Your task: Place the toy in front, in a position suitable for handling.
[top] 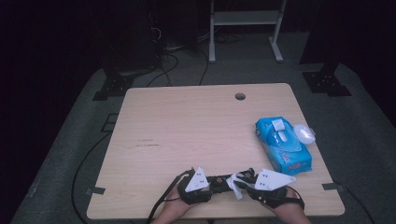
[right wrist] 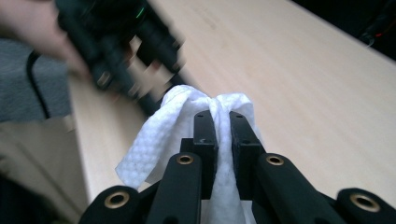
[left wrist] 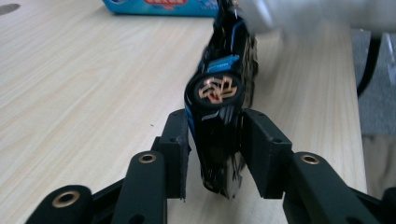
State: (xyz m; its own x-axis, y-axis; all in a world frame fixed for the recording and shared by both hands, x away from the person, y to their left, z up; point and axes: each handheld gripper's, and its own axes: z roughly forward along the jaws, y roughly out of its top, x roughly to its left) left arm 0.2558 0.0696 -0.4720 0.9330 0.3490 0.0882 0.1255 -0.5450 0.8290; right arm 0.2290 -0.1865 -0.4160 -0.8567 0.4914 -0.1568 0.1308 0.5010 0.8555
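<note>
A glossy black bottle-like object with a gold emblem on its round end and blue markings sits between the pads of my left gripper, which press on both its sides. In the high view this left gripper is at the table's near edge and points right toward the right gripper. My right gripper is shut on a bunched white wipe, which hangs below its jaws. The wipe lies against the far end of the black object. The right gripper view shows the other hand and its gripper blurred.
A blue wet-wipe pack lies at the right of the wooden table, with its white lid open beside it. A cable hole is near the far edge. Cables trail off the near left side.
</note>
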